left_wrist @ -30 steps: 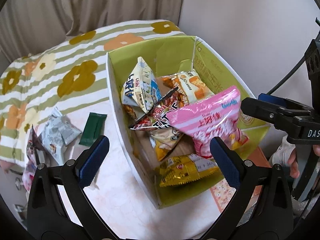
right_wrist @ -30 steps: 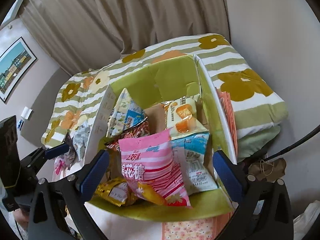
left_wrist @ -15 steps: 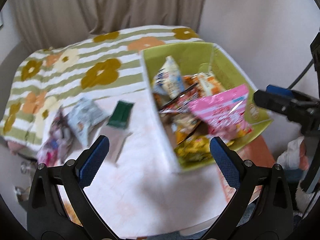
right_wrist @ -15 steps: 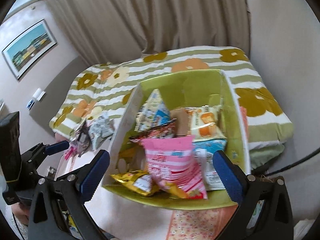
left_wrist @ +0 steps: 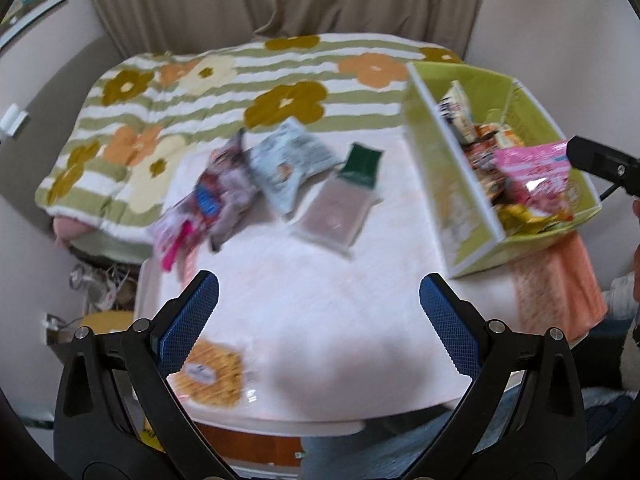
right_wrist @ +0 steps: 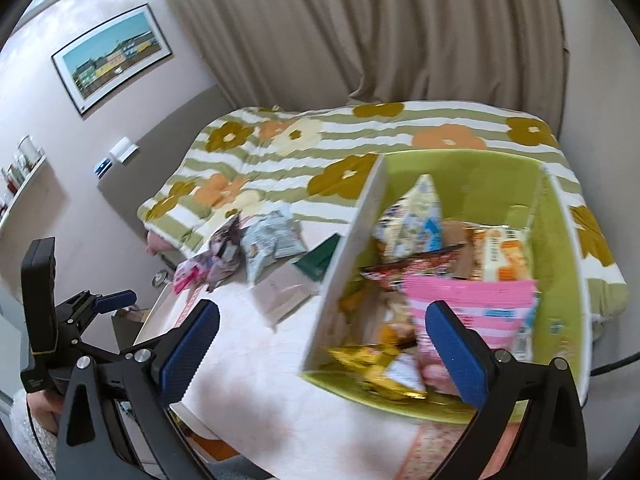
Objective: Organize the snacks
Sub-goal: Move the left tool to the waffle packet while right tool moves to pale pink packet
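Note:
A green cardboard box point(left_wrist: 472, 216) point(right_wrist: 560, 240) at the table's right holds several snack packs, a pink pack point(left_wrist: 532, 168) point(right_wrist: 472, 300) topmost. Loose on the white table lie a green-topped pack point(left_wrist: 340, 204) point(right_wrist: 292, 280), a grey-white bag point(left_wrist: 288, 160) point(right_wrist: 268, 240), a purple-pink pack point(left_wrist: 212, 196) point(right_wrist: 216, 256) and an orange snack pack point(left_wrist: 212, 376) near the front edge. My left gripper point(left_wrist: 320, 320) hangs open over the table's front, empty. My right gripper point(right_wrist: 320, 344) is open and empty, its right finger before the box's near-left corner.
A striped floral quilt point(left_wrist: 224, 76) point(right_wrist: 320, 152) covers the bed behind the table. Curtains point(right_wrist: 360, 32) hang at the back; a framed picture point(right_wrist: 112, 56) is on the left wall. An orange patterned cloth point(left_wrist: 556, 280) lies under the box.
Both grippers have pulled back and swung left from over the box, so the loose packs on the table now show. Both stay open and empty.

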The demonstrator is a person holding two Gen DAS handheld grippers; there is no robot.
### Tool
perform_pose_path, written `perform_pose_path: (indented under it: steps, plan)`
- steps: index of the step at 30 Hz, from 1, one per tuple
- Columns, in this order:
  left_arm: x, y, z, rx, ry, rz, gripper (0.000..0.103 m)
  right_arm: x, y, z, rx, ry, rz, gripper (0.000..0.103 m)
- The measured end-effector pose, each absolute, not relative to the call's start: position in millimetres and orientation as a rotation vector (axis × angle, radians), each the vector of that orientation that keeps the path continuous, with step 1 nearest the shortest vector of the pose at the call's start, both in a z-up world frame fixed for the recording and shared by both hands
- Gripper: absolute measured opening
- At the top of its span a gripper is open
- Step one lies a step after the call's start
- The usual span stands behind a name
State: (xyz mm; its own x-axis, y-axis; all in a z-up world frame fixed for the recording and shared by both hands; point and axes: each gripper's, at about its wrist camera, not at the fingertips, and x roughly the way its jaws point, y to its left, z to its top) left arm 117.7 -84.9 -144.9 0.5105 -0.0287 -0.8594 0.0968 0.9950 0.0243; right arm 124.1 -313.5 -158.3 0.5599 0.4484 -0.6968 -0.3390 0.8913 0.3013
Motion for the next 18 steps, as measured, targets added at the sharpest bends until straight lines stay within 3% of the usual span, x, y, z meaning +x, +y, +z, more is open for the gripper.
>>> perform_pose_path:
  steps: [10,18]
  plan:
    - [107.2,14.3,-182.8,0.036,1.156,-0.091,0.100,127.8,-221.1,-173.2,0.158,0.917,0.440,0.103]
    - [102.1,64.2,-249.5,-0.023,1.319,-0.167,0.100,130.9,-166.2,-198.4,0.189,0.987,0.365,0.103]
